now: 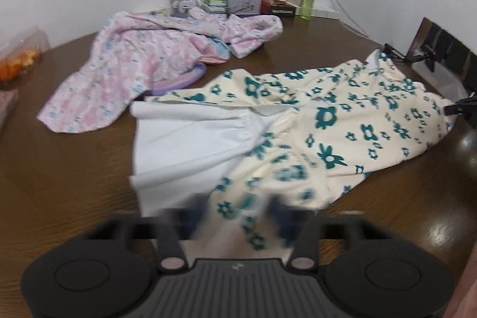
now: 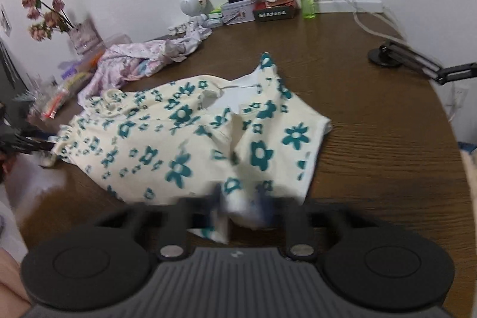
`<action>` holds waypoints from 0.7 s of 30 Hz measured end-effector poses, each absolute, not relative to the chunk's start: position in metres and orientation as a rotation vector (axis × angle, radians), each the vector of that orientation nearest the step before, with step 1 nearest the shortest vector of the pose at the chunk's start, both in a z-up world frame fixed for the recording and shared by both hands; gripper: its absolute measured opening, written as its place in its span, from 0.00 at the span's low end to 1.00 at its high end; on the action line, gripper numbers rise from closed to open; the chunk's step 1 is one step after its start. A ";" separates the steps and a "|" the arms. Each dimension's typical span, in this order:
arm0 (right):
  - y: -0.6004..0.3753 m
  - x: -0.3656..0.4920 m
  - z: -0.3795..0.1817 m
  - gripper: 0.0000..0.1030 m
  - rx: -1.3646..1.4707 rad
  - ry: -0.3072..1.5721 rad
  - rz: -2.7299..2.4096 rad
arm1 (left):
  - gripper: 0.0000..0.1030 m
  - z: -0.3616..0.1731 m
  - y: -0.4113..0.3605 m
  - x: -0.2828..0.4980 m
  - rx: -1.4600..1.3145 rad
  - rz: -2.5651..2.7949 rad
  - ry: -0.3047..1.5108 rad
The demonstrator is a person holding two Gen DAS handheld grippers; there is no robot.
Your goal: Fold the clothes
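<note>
From the left wrist, your left gripper [image 1: 235,216] pinches the near edge of the cream flowered garment [image 1: 328,121], lying crumpled on the table [image 1: 74,169]. From the right wrist, your right gripper [image 2: 238,207] clamps another edge; folding has barely begun, and the pink garment [image 2: 128,64] waits.

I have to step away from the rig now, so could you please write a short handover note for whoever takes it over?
Left gripper: shut on the near edge of the cream floral garment.
Right gripper: shut on another part of the same garment's near edge.
The garment lies spread and rumpled on the brown table, white lining showing.
The pink floral garment sits in an unfolded heap behind it.
Done: both edges gripped.
Left: fold the cream garment, then the pink one.
</note>
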State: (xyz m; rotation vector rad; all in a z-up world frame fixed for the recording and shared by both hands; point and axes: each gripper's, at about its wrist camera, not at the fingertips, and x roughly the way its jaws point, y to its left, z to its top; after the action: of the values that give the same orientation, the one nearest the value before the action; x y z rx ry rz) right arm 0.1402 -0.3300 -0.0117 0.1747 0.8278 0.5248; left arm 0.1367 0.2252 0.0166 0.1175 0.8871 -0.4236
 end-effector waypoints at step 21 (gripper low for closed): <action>-0.350 0.166 0.002 0.35 0.260 0.760 0.388 | 0.52 0.052 0.219 0.141 0.239 -0.353 0.759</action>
State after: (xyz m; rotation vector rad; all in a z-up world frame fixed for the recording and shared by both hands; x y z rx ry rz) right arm 0.1662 -0.3505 0.0024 0.2599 0.7595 0.3878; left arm 0.1408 0.2195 0.0516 0.2393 0.7593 -0.3529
